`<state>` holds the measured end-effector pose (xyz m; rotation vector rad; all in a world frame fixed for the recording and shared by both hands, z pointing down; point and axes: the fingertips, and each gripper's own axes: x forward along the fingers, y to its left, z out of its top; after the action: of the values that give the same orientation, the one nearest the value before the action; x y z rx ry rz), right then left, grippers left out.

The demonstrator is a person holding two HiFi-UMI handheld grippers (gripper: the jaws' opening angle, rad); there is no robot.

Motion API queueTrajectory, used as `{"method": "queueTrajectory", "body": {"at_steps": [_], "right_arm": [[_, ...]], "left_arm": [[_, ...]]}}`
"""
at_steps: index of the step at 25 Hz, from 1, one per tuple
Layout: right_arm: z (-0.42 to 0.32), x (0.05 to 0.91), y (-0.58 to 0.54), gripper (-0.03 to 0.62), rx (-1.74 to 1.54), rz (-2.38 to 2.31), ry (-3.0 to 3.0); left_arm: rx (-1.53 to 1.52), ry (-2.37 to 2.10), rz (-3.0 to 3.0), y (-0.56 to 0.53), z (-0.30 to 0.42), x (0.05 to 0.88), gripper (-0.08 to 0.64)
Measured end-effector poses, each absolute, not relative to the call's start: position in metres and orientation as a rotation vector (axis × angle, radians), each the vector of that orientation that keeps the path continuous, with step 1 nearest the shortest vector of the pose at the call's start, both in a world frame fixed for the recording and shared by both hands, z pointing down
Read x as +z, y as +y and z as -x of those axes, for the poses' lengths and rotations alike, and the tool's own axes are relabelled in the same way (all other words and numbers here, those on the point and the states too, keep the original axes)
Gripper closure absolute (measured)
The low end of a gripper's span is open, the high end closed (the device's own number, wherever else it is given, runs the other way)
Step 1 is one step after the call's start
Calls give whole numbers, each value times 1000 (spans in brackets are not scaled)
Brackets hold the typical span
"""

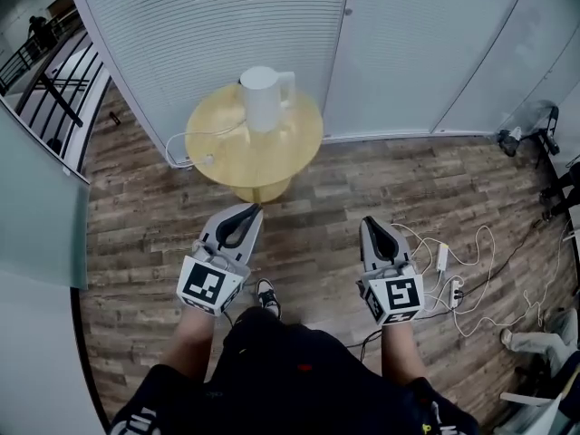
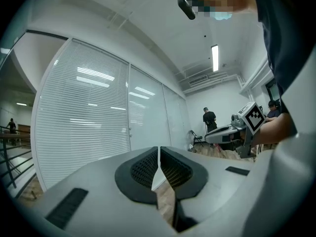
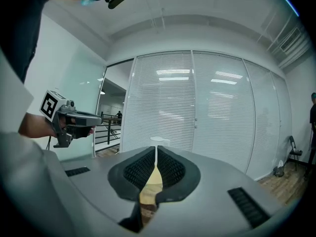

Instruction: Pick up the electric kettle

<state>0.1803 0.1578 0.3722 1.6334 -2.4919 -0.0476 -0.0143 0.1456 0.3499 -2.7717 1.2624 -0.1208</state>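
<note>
A white electric kettle stands upright at the back of a round yellow wooden table. In the head view my left gripper is held just short of the table's near edge, shut and empty. My right gripper is to its right over the wooden floor, also shut and empty. In the right gripper view the kettle's top peeks over my closed right gripper, and the left gripper shows at the left. In the left gripper view the jaws of my left gripper meet; the kettle is hidden there.
A white cord runs from the kettle over the table's left side. A wall of white blinds stands right behind the table. A power strip with loose cables lies on the floor at the right. A person stands far off.
</note>
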Motion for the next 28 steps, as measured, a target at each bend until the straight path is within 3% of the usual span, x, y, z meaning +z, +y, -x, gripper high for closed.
{"method": "queueTrajectory", "body": {"at_steps": [15,28], "right_arm": [[-77,376,-14,560,-58,-1546,-2500],[-56,386,-111,560,-42,-1449,-2543]], "left_arm": [[-132,1310,2778,-13,114,359,528],[-156,1386,2761,-85,134,367,528]]}}
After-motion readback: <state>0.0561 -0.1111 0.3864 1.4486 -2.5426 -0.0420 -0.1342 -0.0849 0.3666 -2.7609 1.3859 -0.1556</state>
